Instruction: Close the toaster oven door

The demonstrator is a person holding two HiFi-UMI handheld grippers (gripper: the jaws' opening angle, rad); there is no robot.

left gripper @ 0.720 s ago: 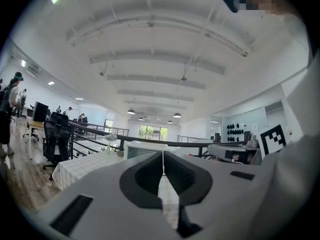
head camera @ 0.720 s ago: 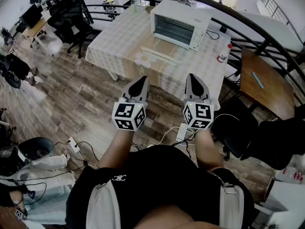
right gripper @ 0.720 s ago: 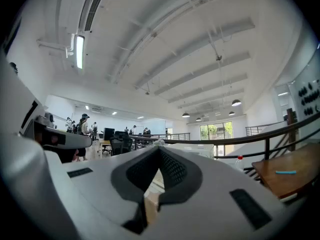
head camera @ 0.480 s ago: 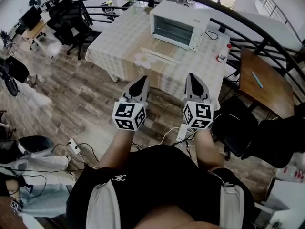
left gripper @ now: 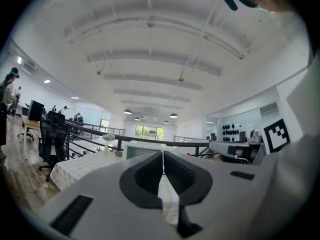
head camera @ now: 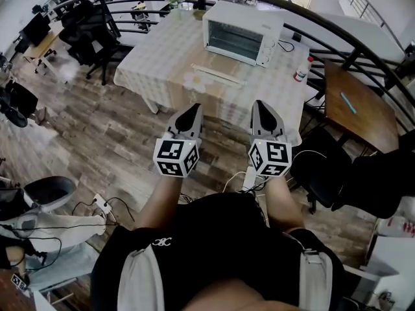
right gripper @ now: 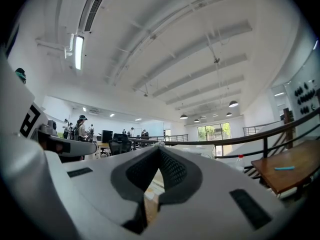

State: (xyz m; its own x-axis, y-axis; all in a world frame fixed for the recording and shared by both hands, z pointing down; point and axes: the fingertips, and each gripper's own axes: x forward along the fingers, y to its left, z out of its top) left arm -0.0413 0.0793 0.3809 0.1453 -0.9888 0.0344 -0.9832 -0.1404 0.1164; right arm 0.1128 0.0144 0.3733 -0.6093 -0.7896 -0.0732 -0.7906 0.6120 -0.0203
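Left gripper [head camera: 192, 109] and right gripper [head camera: 260, 104] were held side by side, close to the person's body; both were pinched tight on nothing; ahead of them stood a checked-cloth table [head camera: 149, 54]; the white toaster oven [head camera: 241, 31] sat toward its far edge, well beyond both tips, glass front facing them; the door's position could not be made out.

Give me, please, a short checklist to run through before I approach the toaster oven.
1. Left gripper empty, jaws together: ok.
2. Right gripper empty, jaws together: ok.
3. Toaster oven within reach: not ok; it stands on the table, well ahead of both grippers.
4. Oven door needs closing: cannot tell; it looks upright from the head view.
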